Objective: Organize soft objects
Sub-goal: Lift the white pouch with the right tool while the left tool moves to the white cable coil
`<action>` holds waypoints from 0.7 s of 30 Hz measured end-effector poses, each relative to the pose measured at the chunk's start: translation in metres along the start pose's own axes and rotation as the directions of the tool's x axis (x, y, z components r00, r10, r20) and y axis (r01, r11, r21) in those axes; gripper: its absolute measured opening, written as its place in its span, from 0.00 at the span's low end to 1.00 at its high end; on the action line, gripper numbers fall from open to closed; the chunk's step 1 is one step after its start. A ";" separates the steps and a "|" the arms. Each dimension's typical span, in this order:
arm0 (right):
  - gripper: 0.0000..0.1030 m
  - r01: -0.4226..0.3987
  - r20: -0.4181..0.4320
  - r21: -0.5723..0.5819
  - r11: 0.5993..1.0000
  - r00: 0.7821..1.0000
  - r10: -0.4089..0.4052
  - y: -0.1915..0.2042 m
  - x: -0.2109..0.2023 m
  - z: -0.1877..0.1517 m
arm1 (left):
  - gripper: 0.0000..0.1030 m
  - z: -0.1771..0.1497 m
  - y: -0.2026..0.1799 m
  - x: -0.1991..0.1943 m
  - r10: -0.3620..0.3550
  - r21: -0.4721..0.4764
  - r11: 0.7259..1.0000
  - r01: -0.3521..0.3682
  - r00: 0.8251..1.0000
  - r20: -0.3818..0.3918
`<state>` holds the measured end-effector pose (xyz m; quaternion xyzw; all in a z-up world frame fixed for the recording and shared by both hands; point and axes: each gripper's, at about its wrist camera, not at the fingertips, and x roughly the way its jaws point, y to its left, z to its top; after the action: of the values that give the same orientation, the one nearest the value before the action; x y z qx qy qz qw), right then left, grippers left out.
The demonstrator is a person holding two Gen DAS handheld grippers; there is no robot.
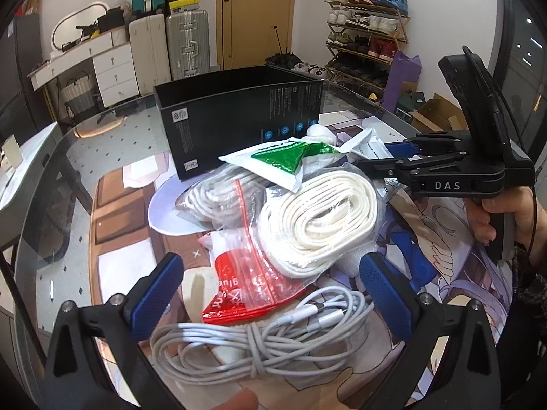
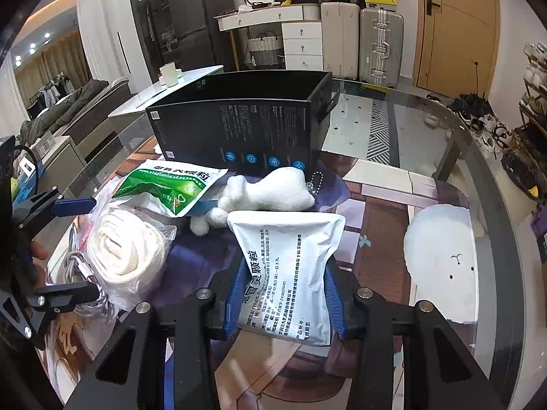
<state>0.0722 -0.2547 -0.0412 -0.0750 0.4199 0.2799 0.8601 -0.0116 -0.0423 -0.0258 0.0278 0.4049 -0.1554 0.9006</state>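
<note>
My right gripper (image 2: 285, 294) is shut on a white medicine pouch (image 2: 290, 266) and holds it above the mat; it also shows in the left wrist view (image 1: 371, 147). My left gripper (image 1: 270, 294) is open over a red zip bag (image 1: 246, 287) and a coiled white cable (image 1: 253, 345). A bagged roll of white strap (image 1: 318, 218) lies just beyond. A green and white pouch (image 2: 171, 184) and a white plush toy (image 2: 266, 194) lie in front of an open black box (image 2: 239, 126).
The things lie on a printed mat (image 2: 376, 212) on a glass table (image 2: 427, 130). A second bag of white cord (image 1: 212, 194) lies left of the strap roll. A white round pad (image 2: 441, 263) sits at right. Suitcases, drawers and a shoe rack (image 1: 365, 41) stand behind.
</note>
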 end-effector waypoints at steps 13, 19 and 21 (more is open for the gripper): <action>0.41 -0.002 -0.013 -0.005 1.000 1.000 0.002 0.001 0.003 -0.001 | 1.00 -0.010 0.004 -0.011 -0.055 0.031 0.998 0.057 0.996 -0.065; 0.41 -0.004 -0.016 -0.003 1.000 1.000 0.004 0.000 0.004 -0.001 | 1.00 -0.012 0.008 -0.024 -0.075 0.047 0.996 0.078 0.996 -0.055; 0.41 -0.003 -0.016 -0.004 1.000 1.000 0.003 0.001 0.004 -0.001 | 1.00 -0.013 0.009 -0.024 -0.077 0.051 0.995 0.080 0.995 -0.066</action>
<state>0.0727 -0.2530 -0.0449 -0.0782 0.4263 0.2815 0.8561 -0.0336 -0.0254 -0.0177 0.0411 0.4298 -0.2005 0.8794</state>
